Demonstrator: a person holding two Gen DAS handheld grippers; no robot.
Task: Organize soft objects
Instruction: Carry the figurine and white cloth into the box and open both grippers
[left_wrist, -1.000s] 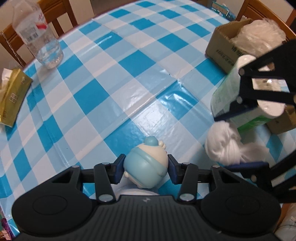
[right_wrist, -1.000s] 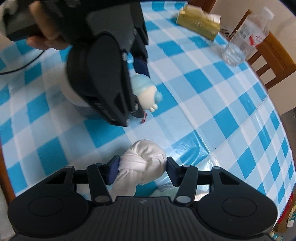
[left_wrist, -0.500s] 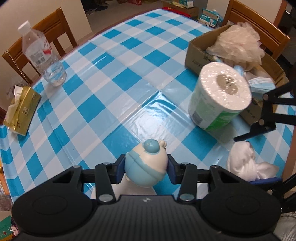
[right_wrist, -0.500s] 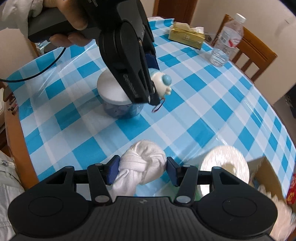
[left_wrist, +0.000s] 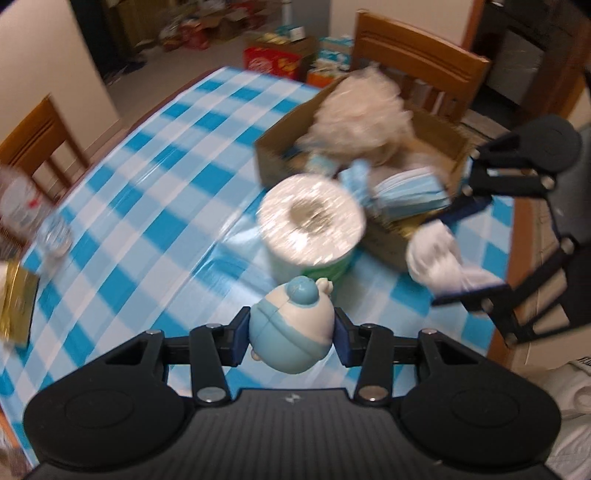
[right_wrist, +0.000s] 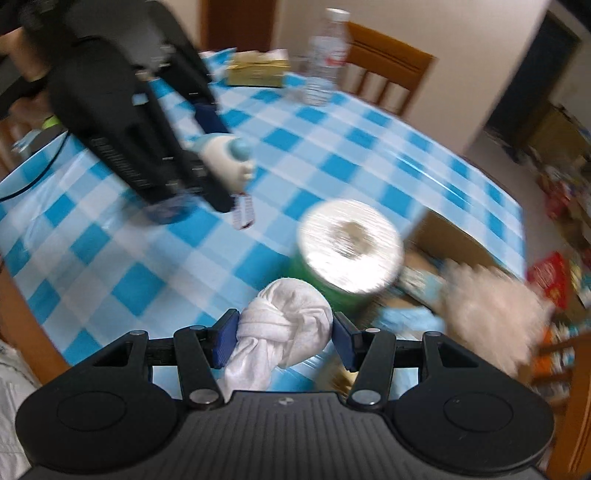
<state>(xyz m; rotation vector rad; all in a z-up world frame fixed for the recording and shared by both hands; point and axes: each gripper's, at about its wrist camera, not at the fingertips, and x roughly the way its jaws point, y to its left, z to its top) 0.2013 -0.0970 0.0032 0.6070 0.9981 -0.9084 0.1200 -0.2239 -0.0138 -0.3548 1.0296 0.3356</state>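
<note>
Both loads rode clear of the surface (left_wrist: 155, 192): left claw (left_wrist: 291, 338) gripped the toy (left_wrist: 291, 332), right claw (right_wrist: 282, 338) clamped the knotted cloth (right_wrist: 284, 325); next, likely release over the box (left_wrist: 384, 236).

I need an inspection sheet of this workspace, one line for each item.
Surface: table with blue-white checked cover.
Job's things: blue-white toy and knotted white cloth, both lifted; cardboard box part filled with soft items.
Clutter: paper roll, water bottle, tissue pack.
Grippers: left tool grips the toy; right tool grips the cloth.
Cables: black cable at table edge.
Surroundings: wooden chairs, boxes on the floor.
</note>
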